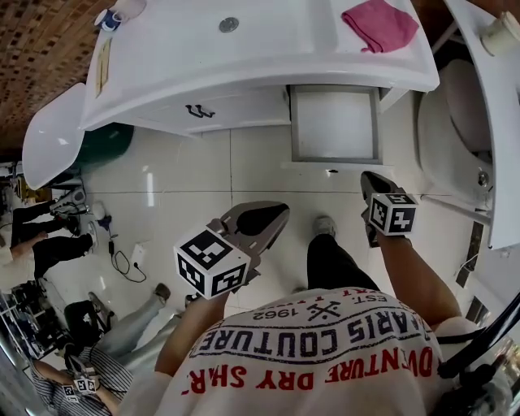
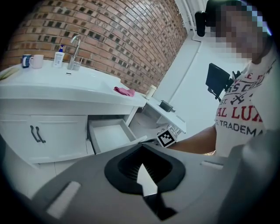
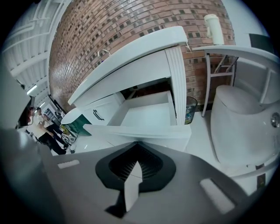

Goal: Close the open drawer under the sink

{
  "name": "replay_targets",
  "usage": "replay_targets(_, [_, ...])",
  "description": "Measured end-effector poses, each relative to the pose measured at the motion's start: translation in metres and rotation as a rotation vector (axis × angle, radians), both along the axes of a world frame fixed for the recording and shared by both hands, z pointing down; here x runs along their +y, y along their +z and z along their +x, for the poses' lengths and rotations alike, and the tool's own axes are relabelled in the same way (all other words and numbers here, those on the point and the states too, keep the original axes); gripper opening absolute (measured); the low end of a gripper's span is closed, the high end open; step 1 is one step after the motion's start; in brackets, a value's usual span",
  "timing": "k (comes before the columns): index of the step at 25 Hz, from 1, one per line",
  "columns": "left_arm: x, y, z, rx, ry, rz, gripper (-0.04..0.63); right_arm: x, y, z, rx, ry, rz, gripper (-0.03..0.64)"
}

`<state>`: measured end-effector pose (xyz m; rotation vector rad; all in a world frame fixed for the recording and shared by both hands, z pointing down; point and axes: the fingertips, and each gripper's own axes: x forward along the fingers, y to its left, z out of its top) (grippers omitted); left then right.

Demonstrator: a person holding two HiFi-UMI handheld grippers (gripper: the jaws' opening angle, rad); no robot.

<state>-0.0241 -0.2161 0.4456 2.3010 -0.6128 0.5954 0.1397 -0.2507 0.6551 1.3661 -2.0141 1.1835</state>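
The open drawer [image 1: 335,122] juts out from under the white sink top [image 1: 244,49], and its white inside is empty. My right gripper [image 1: 372,180] is shut, with its tip just short of the drawer's front panel [image 3: 140,131]. In the right gripper view the joined jaws of that gripper [image 3: 136,144] point straight at the panel, very close; I cannot tell if they touch. My left gripper [image 1: 272,213] is shut on nothing and hangs over the floor tiles, further from the cabinet. From the left gripper [image 2: 142,148] the drawer [image 2: 109,135] shows ahead, to the left.
A closed cabinet door with a black handle [image 1: 199,111] sits left of the drawer. A pink cloth [image 1: 379,24] lies on the sink top. A toilet [image 1: 455,122] stands at the right, a green bin [image 1: 106,142] at the left. People [image 1: 49,244] and cables are at lower left.
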Motion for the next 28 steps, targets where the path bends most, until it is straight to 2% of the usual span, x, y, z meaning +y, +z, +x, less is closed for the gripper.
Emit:
replay_targets(13, [-0.039,-0.002,-0.006,0.005,-0.029,-0.007,-0.012,-0.088,-0.003,0.008,0.000,0.036,0.016,0.006])
replay_targets(18, [-0.044,0.002,-0.007,0.000,-0.039,-0.014,-0.012,-0.129,-0.001,0.013,-0.016,0.068,0.037,0.006])
replay_targets(28, [-0.048,0.009,-0.018,-0.010,-0.062,-0.032,-0.012,-0.189,-0.005,0.020,0.017,0.088,0.080,0.008])
